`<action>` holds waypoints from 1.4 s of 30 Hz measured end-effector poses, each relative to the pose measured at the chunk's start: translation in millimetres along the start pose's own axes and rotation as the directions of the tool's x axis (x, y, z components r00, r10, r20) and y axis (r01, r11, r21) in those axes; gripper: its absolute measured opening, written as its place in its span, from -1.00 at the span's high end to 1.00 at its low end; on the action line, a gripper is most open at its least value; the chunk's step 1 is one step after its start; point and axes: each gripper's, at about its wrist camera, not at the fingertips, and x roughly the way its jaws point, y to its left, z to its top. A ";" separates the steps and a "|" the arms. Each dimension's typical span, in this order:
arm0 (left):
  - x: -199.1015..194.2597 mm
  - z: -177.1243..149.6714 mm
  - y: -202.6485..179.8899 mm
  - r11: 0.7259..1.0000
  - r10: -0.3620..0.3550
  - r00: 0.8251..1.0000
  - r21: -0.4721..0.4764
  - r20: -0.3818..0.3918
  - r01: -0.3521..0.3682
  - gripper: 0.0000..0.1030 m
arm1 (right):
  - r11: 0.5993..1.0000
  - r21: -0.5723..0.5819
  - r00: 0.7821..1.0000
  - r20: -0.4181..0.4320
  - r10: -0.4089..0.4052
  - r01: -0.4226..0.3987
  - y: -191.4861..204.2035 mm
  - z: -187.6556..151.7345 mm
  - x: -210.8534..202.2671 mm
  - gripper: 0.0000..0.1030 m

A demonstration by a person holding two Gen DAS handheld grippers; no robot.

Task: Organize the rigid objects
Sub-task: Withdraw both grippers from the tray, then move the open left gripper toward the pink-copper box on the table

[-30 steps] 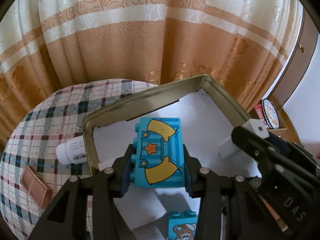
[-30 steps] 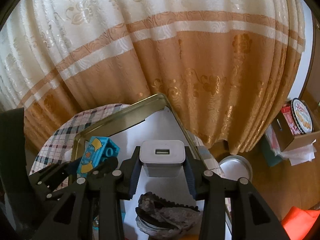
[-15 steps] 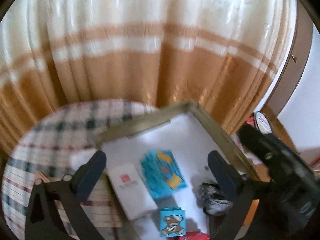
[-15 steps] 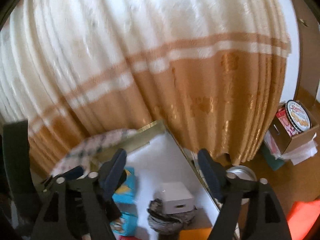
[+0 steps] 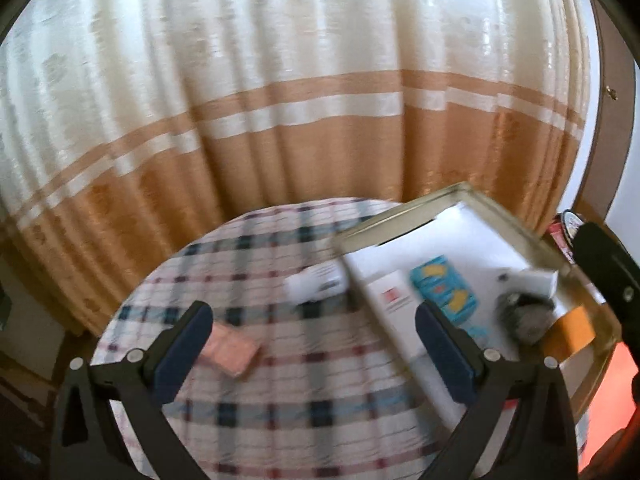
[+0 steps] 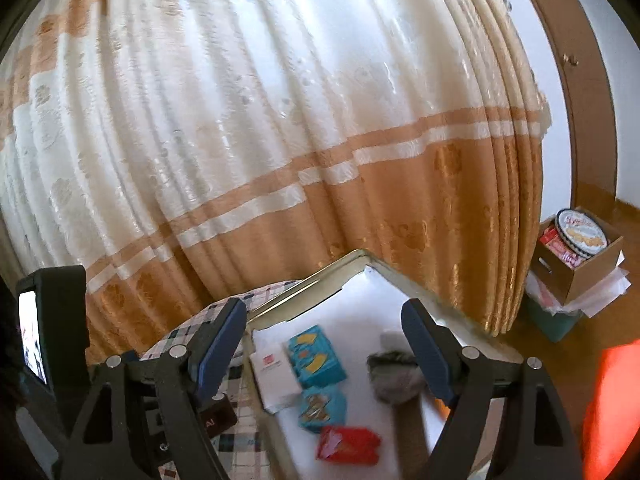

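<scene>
Both grippers stand wide apart and hold nothing. Nearest in its own view, the left gripper [image 5: 314,346] has its jaws as wide as they go, over the checked tablecloth [image 5: 280,400]. The right gripper [image 6: 324,350] has its jaws well apart too, over the gold tray [image 6: 352,258].

I think the step now is to go for the next thing left outside the tray. A pink flat block [image 5: 232,354] lies on the cloth between the left jaws, and a white bottle [image 5: 316,286] lies on its side just beside the tray's edge. To do this well, I think the left gripper should come down slowly over the pink block, with one jaw on each long side, and squeeze only when the block sits in the middle.

Inside the tray lie a red packet [image 6: 348,444], a small blue bear block [image 6: 322,404], a white box [image 6: 276,376], a blue toy block [image 6: 316,354] with yellow shapes, and a grey bundle [image 6: 394,372].

Far off, a round tin [image 6: 582,232] sits in a cardboard box [image 6: 592,268] by the striped curtain [image 6: 280,120].

The white box has a red mark, but its words are too blurry to read. So is the writing on the tin.
</scene>
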 end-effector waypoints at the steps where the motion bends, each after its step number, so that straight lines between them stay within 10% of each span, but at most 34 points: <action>1: -2.8 -6.6 9.6 1.000 0.001 1.000 -0.009 0.011 -0.001 -0.99 | 1.000 -0.005 1.000 0.014 -0.007 0.007 4.6 -5.5 -4.8 -0.59; 19: -1.6 -74.4 97.7 0.979 0.179 0.984 -0.103 0.027 -0.175 -0.99 | 0.989 -0.112 0.995 0.053 -0.090 0.095 69.8 -85.1 -18.2 -0.70; 42: -2.0 -89.6 104.1 0.977 0.136 0.991 -0.162 -0.014 -0.137 -0.99 | 0.964 -0.249 0.996 0.044 -0.082 0.090 98.1 -98.8 -30.8 -0.71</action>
